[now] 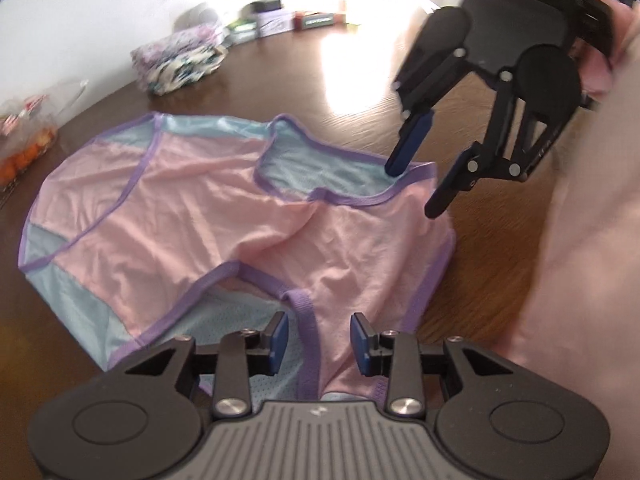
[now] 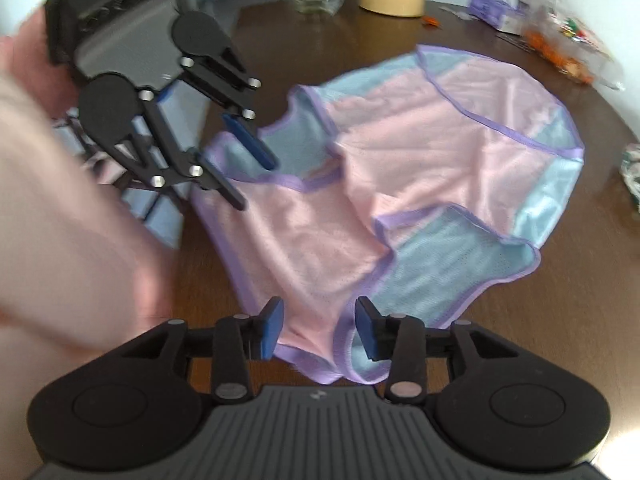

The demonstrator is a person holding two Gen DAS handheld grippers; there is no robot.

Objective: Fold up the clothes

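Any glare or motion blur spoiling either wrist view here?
Left wrist view: window glare washes out the far table; right gripper smeared. Right wrist view: evenly lit, pink sleeve and left gripper blurred. The garment stays readable in both.

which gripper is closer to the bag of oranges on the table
Left. The bag of oranges lies off the garment's far end, on the left gripper's side. The right gripper is across the garment, farther away.

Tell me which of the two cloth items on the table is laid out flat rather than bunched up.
The pink garment with blue mesh panels and purple trim, spread on the table below both grippers. The floral cloth near the far wall sits in a crumpled heap.
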